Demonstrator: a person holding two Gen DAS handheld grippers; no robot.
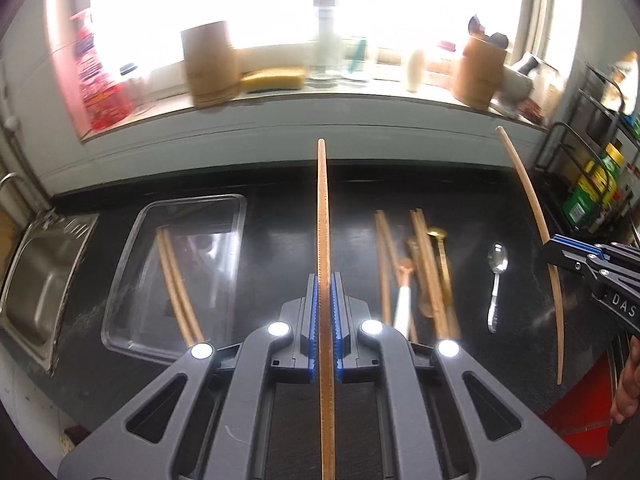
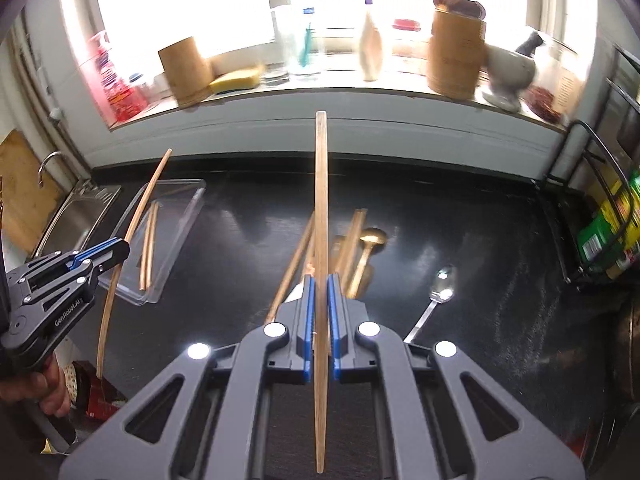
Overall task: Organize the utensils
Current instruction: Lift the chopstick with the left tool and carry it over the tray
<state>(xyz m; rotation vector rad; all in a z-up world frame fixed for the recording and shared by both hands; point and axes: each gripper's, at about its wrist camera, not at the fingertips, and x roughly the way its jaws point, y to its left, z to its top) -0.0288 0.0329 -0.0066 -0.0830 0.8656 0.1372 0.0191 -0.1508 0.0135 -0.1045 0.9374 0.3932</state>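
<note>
My left gripper (image 1: 325,280) is shut on a wooden chopstick (image 1: 323,208) held above the black counter; it shows at the left of the right wrist view (image 2: 124,240). My right gripper (image 2: 319,280) is shut on another chopstick (image 2: 321,192), also seen at the right of the left wrist view (image 1: 536,216). A clear plastic tray (image 1: 132,248) lies at the left with two chopsticks (image 1: 176,280) in it. On the counter lie more chopsticks (image 1: 428,264), a gold spoon (image 1: 438,240), a white-handled utensil (image 1: 402,300) and a silver spoon (image 1: 497,268).
A steel sink (image 1: 36,280) is at the far left. The windowsill holds wooden canisters (image 1: 210,64), a sponge (image 1: 274,78), bottles and a mortar (image 2: 508,72). A black wire rack (image 1: 588,184) with jars stands at the right.
</note>
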